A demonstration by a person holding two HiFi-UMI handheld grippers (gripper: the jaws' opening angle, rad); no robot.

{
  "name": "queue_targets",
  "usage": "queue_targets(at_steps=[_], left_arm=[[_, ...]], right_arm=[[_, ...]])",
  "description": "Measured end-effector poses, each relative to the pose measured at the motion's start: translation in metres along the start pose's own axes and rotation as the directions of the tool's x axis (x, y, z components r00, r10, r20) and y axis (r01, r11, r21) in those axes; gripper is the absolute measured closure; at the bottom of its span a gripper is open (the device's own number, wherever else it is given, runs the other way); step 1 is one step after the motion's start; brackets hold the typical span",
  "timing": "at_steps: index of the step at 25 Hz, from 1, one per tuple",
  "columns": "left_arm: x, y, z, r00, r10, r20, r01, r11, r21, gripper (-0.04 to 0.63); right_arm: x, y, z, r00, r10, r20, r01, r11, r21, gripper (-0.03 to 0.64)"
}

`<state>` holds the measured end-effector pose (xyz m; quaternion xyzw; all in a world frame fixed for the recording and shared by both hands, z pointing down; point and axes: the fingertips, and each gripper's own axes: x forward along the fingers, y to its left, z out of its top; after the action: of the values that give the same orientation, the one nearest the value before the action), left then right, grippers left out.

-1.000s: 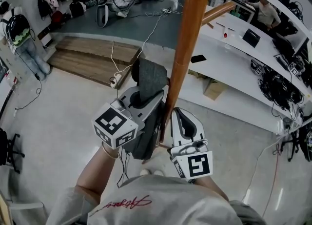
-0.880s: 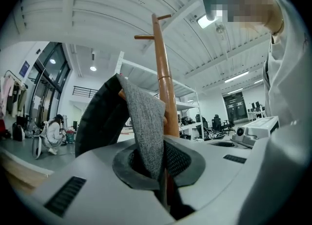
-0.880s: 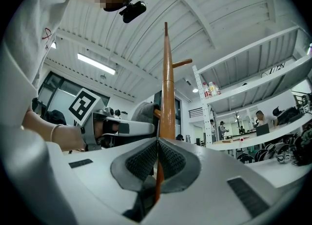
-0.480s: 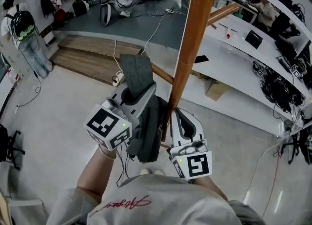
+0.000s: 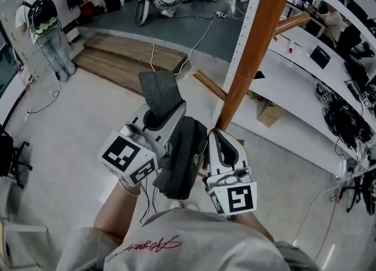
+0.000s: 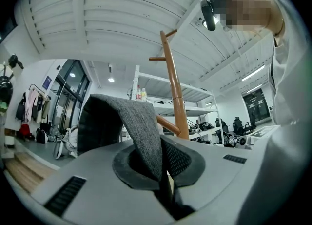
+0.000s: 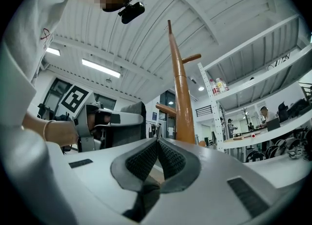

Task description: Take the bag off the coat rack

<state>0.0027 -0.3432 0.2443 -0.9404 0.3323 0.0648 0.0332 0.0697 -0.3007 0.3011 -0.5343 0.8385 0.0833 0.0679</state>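
Item: one dark grey fabric bag [image 5: 182, 161], held at frame centre by its strap [image 5: 158, 90] in the clamped left gripper [image 5: 165, 117]. One brown wooden coat rack [image 5: 258, 34], upper right. Second of two: right gripper [image 5: 220, 143], closed, empty.

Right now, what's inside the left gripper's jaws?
A grey fabric bag strap, pinched between the left gripper's shut jaws and looping up over them. The dark bag hangs below. The strap's clamped stretch is covered by the pads.
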Motion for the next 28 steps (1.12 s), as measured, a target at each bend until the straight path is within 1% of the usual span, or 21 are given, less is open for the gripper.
queue_targets(at_steps=[6,13,20,24,28], left_arm=[[-0.025,0.002,-0.007,0.998,0.057,-0.001,-0.057,0.998,-0.020,0.558],[-0.050,-0.002,-0.013,0.993,0.117,0.000,-0.117,0.993,-0.026,0.558],[-0.073,-0.008,-0.013,0.982,0.190,0.019,-0.189,0.981,-0.031,0.558],[-0.087,-0.014,-0.011,0.970,0.238,0.043,-0.237,0.971,-0.025,0.558],[-0.101,-0.023,-0.009,0.962,0.268,0.059,-0.267,0.963,-0.025,0.558]], right_arm=[[0.005,0.016,-0.003,0.999,0.048,0.003,-0.048,0.999,0.010,0.600],[0.008,0.032,-0.004,0.995,0.099,0.003,-0.099,0.995,0.025,0.598],[0.006,0.042,0.000,0.989,0.150,0.013,-0.150,0.988,0.028,0.600],[0.001,0.049,0.001,0.982,0.189,0.027,-0.189,0.982,0.023,0.600],[-0.006,0.055,0.004,0.976,0.213,0.035,-0.214,0.977,0.022,0.600]])
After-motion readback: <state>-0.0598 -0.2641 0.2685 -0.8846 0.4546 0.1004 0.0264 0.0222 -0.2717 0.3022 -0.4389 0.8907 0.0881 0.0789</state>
